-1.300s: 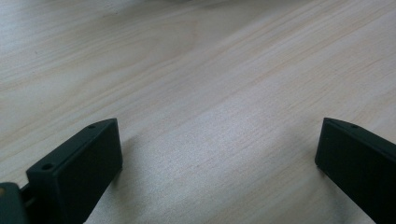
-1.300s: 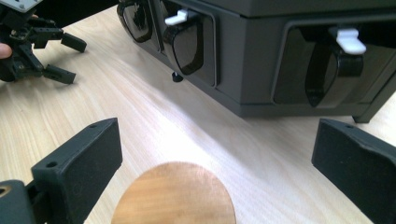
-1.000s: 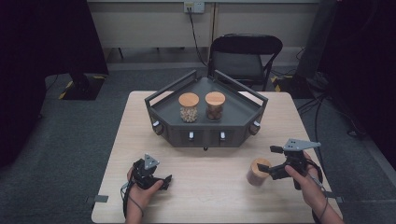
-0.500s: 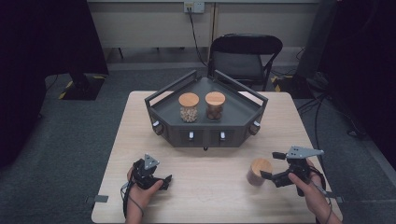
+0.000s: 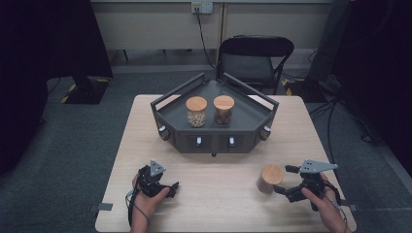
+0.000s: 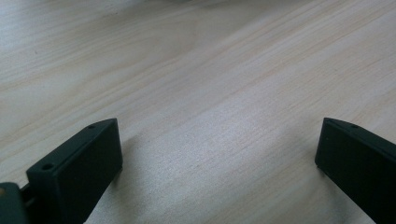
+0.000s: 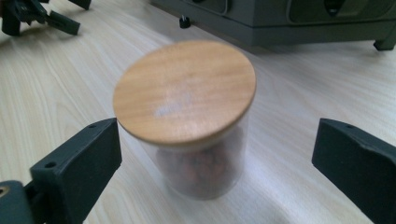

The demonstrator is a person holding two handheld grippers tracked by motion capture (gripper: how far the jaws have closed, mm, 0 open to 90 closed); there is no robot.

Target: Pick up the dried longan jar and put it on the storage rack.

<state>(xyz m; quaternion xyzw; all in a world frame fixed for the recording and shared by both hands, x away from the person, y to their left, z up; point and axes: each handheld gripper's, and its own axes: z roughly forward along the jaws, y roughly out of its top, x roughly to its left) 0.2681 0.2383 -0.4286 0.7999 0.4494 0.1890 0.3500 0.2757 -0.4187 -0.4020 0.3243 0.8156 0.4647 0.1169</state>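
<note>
The jar (image 5: pixel 270 178) with the wooden lid is standing upright on the counter (image 5: pixel 218 194), lower right of the high frame, apart from the grey tray (image 5: pixel 167 108) where two like jars (image 5: pixel 196 111) are sitting at upper centre. The right gripper (image 5: pixel 287 180) is pointing at it from the frame's right, jaws spread wide and holding nothing. In the right gripper view the jar (image 7: pixel 194 126) is sitting squarely between the two black jaws, a clear gap showing on either side, its long axis running straight up from the counter and so crosswise to the line on which the jaws close.

The left gripper (image 5: pixel 163 187) is lying low on the counter at lower left, well apart from the jar, jaws also spread over bare wood. The right hand is plainly the nearer one, so I judge the grasp is falling to it.
</note>
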